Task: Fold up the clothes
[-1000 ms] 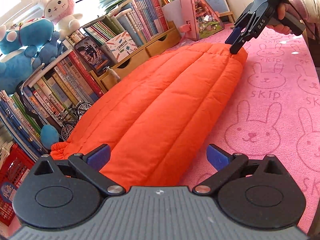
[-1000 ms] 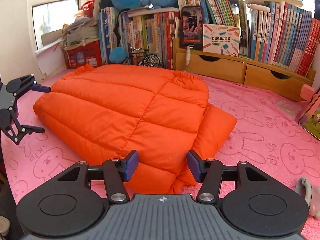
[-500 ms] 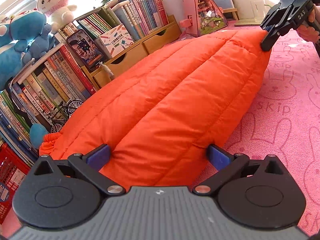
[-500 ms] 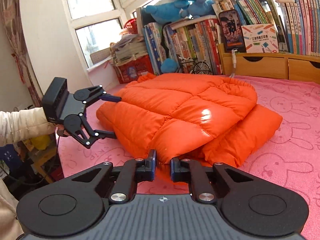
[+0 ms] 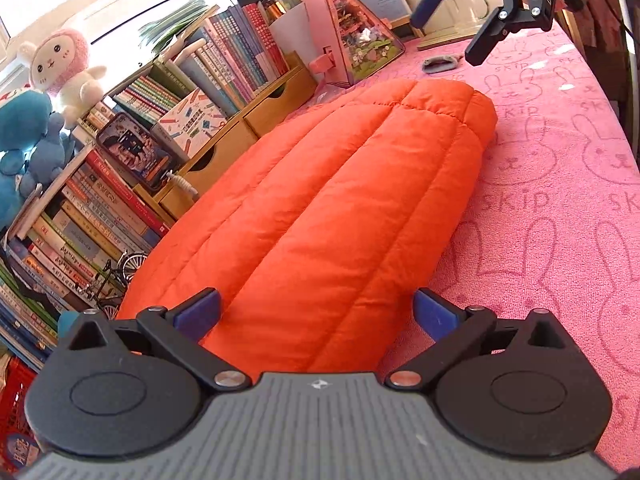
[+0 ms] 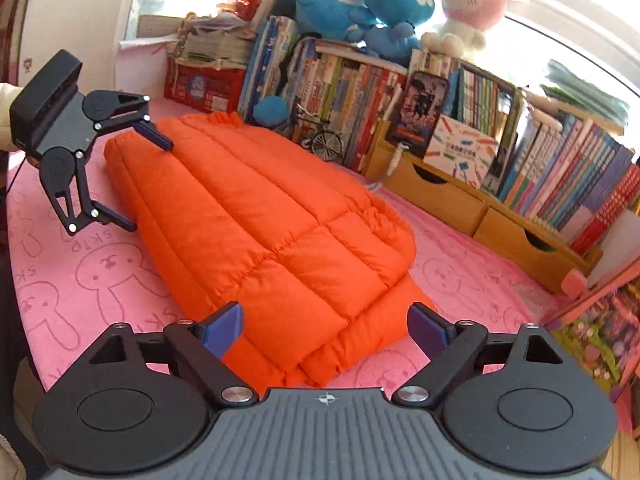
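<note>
A: Where does the folded jacket (image 5: pixel 340 216) lie?
B: Lengthwise on the table cover (image 5: pixel 560 208), in front of the books (image 6: pixel 560 176) along its back edge.
A: And the 2 grippers?
B: One at each end of it.

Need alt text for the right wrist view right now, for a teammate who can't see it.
A folded orange puffer jacket lies on a pink bunny-print cloth. The right gripper is opening over its near end, gripping nothing; the left gripper straddles the far end, open. Bookshelves stand behind.
</note>
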Demonstrator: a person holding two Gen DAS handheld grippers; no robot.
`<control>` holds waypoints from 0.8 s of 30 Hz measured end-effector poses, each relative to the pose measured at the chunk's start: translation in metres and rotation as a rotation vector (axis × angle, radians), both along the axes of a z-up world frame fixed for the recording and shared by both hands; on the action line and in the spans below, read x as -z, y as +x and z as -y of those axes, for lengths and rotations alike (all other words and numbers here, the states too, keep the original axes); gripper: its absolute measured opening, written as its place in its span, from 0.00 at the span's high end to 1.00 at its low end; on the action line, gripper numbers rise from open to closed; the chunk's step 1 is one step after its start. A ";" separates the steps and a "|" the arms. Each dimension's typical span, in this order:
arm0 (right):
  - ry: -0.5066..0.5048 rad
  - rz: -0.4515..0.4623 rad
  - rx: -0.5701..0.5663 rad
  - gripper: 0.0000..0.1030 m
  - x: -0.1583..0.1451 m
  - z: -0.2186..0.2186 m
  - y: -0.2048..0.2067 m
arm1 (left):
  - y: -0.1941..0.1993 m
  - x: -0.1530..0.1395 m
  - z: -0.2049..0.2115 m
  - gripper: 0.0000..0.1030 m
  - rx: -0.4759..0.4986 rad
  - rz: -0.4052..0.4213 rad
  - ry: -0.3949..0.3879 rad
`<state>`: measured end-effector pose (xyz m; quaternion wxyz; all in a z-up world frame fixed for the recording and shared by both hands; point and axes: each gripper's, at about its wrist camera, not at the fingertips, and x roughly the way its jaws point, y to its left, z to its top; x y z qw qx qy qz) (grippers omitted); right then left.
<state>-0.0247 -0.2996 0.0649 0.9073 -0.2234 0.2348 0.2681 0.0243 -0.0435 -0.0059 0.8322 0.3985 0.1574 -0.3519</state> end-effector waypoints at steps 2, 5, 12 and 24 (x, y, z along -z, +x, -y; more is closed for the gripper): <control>-0.043 0.021 -0.146 0.03 -0.005 -0.038 0.002 | 0.003 0.001 0.004 0.05 0.021 0.006 0.015; -0.193 0.080 -0.303 0.05 0.018 -0.106 0.005 | 0.010 0.002 0.007 0.15 0.020 -0.031 0.017; -0.438 0.074 -0.415 0.40 0.066 -0.177 0.030 | 0.015 0.006 -0.008 0.34 0.042 -0.097 0.028; -0.508 -0.112 -0.254 0.58 0.058 -0.101 0.052 | 0.042 0.001 -0.097 0.36 -0.216 -0.217 -0.051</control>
